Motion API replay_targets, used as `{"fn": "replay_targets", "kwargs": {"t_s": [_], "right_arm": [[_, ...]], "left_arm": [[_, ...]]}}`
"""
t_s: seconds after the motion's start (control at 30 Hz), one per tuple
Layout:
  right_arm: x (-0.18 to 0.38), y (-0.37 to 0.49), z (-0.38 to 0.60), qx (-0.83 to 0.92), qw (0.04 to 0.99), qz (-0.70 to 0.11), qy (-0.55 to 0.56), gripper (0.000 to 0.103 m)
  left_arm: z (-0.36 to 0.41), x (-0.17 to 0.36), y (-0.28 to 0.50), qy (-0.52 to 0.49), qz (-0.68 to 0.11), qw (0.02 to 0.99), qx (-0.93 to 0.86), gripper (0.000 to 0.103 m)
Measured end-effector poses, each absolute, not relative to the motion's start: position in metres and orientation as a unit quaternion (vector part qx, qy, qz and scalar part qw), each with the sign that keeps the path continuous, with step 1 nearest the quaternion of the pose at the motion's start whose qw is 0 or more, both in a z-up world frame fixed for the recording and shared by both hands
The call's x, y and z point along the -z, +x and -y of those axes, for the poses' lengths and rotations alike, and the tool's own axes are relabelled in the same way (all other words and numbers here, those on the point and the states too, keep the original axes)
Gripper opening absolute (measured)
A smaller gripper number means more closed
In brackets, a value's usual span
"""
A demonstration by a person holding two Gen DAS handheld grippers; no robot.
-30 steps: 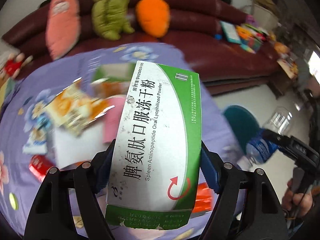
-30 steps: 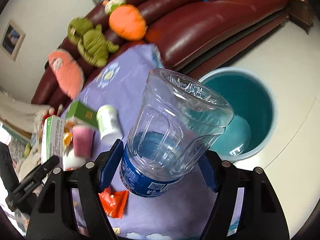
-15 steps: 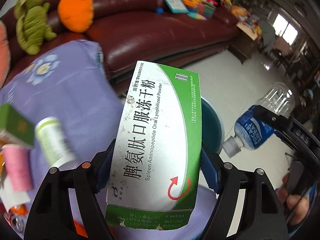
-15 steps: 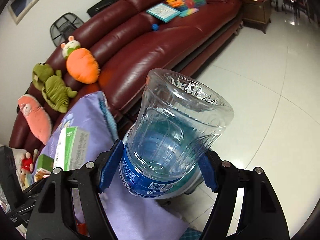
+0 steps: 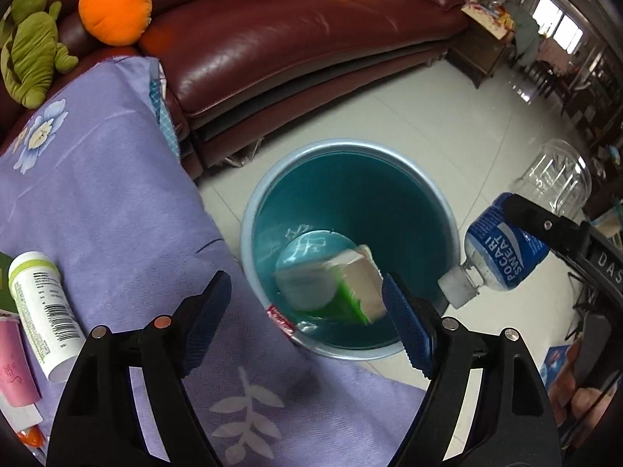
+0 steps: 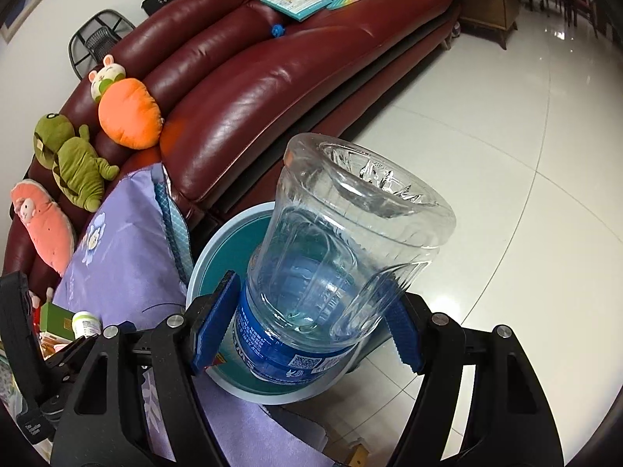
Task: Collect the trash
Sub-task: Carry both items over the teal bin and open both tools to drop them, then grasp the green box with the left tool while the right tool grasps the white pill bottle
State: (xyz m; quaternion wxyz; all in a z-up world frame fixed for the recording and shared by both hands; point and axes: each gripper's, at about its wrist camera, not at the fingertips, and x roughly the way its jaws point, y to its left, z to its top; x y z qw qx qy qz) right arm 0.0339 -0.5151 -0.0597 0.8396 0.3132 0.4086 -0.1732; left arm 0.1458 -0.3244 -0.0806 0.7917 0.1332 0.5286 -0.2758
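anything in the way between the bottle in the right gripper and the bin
Nothing visible. The plastic bottle, clamped in the right gripper, hangs cap-down beside the bin, whose mouth is open; only the green box lies inside.

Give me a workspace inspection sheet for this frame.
Surface: purple floral cloth over the table; white tiled floor.
Job's things: green-and-white box, blurred, inside the teal bin; clear bottle.
Clutter: white bottle and pink tube lying on the cloth.
Grippers: left gripper open over the bin; right gripper shut on the clear bottle.
Cables: nothing seen.
Surroundings: maroon sofa with plush toys.
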Motion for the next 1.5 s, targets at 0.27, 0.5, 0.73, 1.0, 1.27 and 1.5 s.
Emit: {"fn": "replay_targets", "kwargs": {"t_s": [0.27,0.5,0.73,1.0,1.27,1.5], "right_arm": [[0.064,0.045,0.505,0.159,0.838,-0.429,0.299,0.069],[0.075,0.064,0.492,0.149,0.831,-0.456,0.283,0.069],[0.092,0.084,0.479,0.141,0.815,-0.494,0.269,0.070],[0.088,0.084,0.467,0.144,0.810,-0.503,0.265,0.075],[0.073,0.078,0.451,0.142,0.812,-0.506,0.253,0.077],[0.056,0.078,0.424,0.125,0.821,-0.505,0.235,0.078]], "left_arm": [[0.294,0.064,0.143,0.111,-0.522,0.803,0.265,0.081],[0.259,0.044,0.147,0.083,-0.502,0.825,0.246,0.089],[0.231,0.036,0.152,0.061,-0.498,0.834,0.228,0.090],[0.213,0.042,0.153,0.047,-0.506,0.831,0.225,0.090],[0.189,0.036,0.145,0.030,-0.503,0.834,0.224,0.091],[0.157,0.026,0.136,0.013,-0.494,0.843,0.212,0.091]]}}
